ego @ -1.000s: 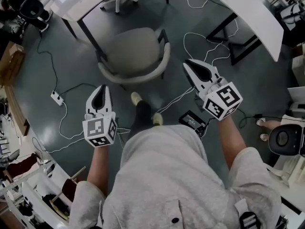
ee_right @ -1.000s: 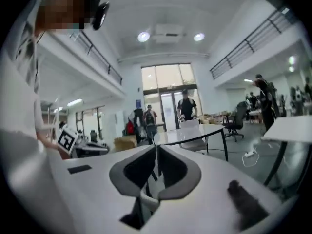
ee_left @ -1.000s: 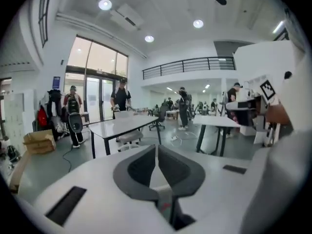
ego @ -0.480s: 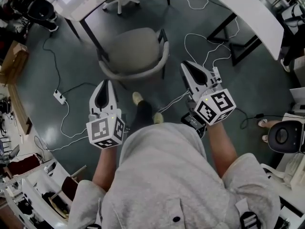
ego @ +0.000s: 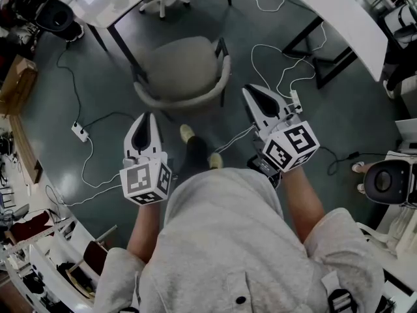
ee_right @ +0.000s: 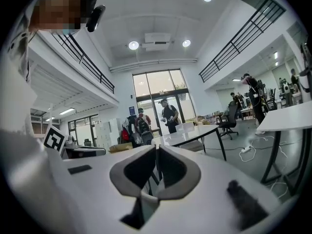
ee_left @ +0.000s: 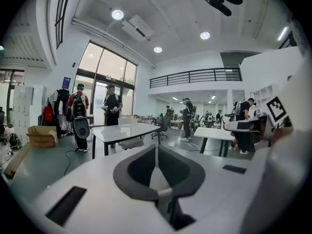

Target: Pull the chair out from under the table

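The grey chair [ego: 182, 70] with a curved back rail stands on the floor just in front of me, its far side at the edge of the white table [ego: 124, 2]. My left gripper [ego: 145, 118] hangs shut and empty a short way short of the chair's near rail, to its left. To the right of the chair my right gripper [ego: 251, 92] is shut and empty too, close beside the rail's right end. In the left gripper view the jaws [ee_left: 156, 152] meet, with the table [ee_left: 127, 130] beyond; the right gripper view shows its jaws [ee_right: 157, 152] together.
White cables and a power strip [ego: 78, 132] lie on the floor to the left; more cables and a black box [ego: 264, 165] lie to the right. A second white table [ego: 352, 25] stands at the right. My shoes [ego: 187, 134] are just behind the chair. Several people stand far off.
Both grippers drew slightly inward toward each other, and the left one rose a little. The chair has stayed where it was.
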Motion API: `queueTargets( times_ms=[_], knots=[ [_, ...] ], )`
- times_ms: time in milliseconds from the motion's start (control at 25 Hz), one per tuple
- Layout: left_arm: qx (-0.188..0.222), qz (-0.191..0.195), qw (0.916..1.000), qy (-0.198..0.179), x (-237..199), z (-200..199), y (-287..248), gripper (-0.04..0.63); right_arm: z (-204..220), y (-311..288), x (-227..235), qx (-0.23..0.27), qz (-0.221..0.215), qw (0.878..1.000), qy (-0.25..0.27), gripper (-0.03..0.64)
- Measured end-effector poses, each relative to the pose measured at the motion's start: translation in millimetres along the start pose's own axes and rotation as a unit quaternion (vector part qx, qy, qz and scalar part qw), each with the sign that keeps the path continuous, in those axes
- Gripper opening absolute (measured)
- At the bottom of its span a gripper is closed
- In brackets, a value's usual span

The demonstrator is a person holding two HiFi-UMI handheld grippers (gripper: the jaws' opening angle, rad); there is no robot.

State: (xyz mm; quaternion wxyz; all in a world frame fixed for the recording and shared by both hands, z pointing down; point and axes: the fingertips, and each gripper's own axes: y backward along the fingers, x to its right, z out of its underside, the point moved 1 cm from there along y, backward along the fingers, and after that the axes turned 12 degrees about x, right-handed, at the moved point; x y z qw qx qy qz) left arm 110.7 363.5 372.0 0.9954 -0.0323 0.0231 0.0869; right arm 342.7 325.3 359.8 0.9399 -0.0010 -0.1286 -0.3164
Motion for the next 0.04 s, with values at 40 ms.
queueTargets(
  times_ms=[40],
  knots=[
    [-0.001, 0.001, 1.0, -0.001, 0.0, 0.4, 0.0, 0.029, -0.3, -0.9, -1.0, 0.0, -0.001, 1.0, 0.001, 0.037]
  ],
)
